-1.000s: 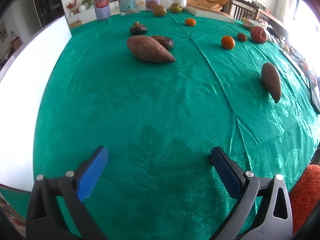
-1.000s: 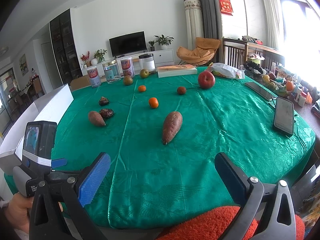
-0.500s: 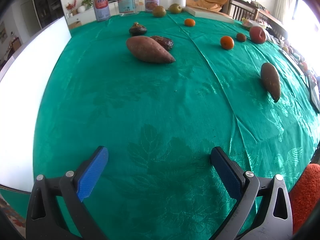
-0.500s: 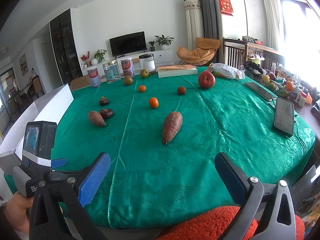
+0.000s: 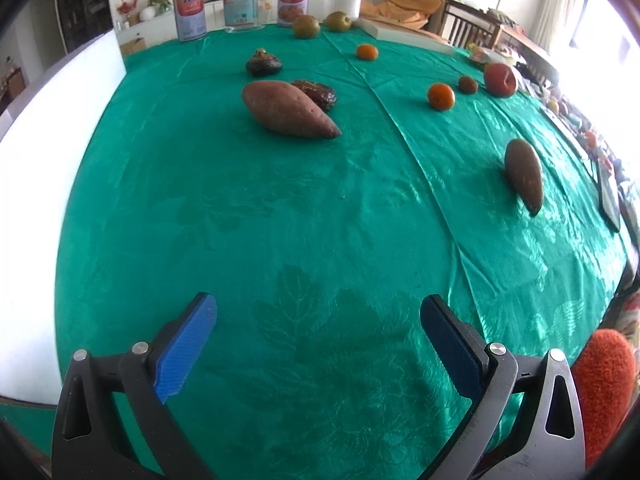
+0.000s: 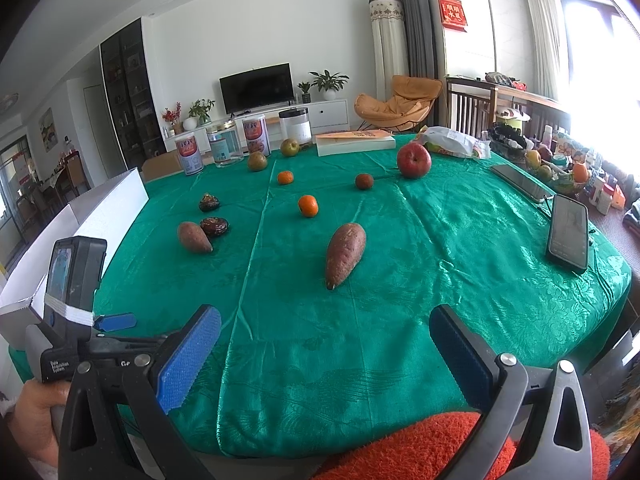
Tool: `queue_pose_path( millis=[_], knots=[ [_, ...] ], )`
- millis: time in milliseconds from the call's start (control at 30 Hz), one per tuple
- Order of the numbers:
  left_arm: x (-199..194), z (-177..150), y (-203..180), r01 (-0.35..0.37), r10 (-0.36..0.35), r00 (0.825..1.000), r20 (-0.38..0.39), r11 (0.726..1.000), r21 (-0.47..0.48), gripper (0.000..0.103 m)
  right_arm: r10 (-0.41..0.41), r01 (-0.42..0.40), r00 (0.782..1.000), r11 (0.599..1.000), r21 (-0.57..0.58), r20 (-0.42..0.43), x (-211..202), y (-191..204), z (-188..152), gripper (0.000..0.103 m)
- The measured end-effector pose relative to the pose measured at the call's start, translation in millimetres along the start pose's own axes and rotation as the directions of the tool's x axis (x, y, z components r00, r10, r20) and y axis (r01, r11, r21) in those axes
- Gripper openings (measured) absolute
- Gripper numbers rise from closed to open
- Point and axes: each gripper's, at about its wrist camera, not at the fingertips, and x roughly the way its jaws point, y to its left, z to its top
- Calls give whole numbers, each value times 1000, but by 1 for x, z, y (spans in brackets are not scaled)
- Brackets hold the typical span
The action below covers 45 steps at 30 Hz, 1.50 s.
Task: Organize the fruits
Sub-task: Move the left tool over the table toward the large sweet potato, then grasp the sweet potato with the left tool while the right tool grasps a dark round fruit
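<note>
Lining up left gripper (image 5: 318, 316) on sweet potato (image 5: 289, 109) | both wide, empty | I'd grip it mid-body, across its width

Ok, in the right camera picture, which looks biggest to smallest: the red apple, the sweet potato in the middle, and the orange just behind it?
1. Sweet potato, biggest, though it is also nearest the camera.
2. Red apple, farther back, so its true size against the potato is unsure.
3. Orange, clearly smallest.
</note>
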Motion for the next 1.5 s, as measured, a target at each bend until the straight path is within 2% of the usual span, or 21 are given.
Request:
queue_pose_path(
  millis=[100,200,367,467,600,800,900,967,1033,1100,1167,1200,1267,1333,1500],
  knots=[
    [0,35,9,20,-17,999,45,998,-57,102,0,0,1000,1000,-4,-3,0,1,0,103],
    [10,74,15,-9,18,996,91,995,-97,102,-2,2,1000,1000,-9,-2,0,3,0,103],
    [47,111,21,-81,90,994,56,986,-147,101,-1,1,1000,1000,0,-2,0,0,0,103],
    [53,113,25,-127,137,989,60,981,-147,100,3,-3,1000,1000,5,-2,-1,-1,0,103],
    [49,110,36,-132,146,985,89,980,-151,100,9,-9,1000,1000,7,-4,0,-2,1,103],
    [56,111,48,-74,87,993,74,984,-162,100,10,-10,1000,1000,8,-5,1,-2,2,103],
    [65,112,38,-53,58,998,35,991,-121,100,6,-6,1000,1000,7,-11,2,-1,2,103],
    [73,112,31,-52,54,998,12,993,-103,100,4,-4,1000,1000,4,-11,2,0,2,103],
    [73,112,29,-68,70,997,21,992,-104,99,4,-4,1000,1000,3,-8,2,0,2,103],
    [70,112,30,-60,64,997,32,992,-113,91,7,-7,1000,1000,8,-7,1,-1,2,103],
    [67,113,30,-53,56,998,39,994,-93,60,11,-11,1000,1000,15,-8,1,-3,2,103],
    [66,113,30,-62,65,997,35,995,-82,58,13,-13,1000,1000,17,-9,1,-3,2,103],
    [64,112,31,-47,49,998,31,997,-69,42,15,-15,1000,1000,15,-9,1,-3,2,103],
    [61,109,33,-45,47,999,28,998,-50,35,15,-15,1000,1000,11,-7,1,-3,2,103],
    [52,98,41,-23,23,1000,6,1000,-20,35,17,-17,1000,1000,18,-5,1,-4,1,103]
  ],
)
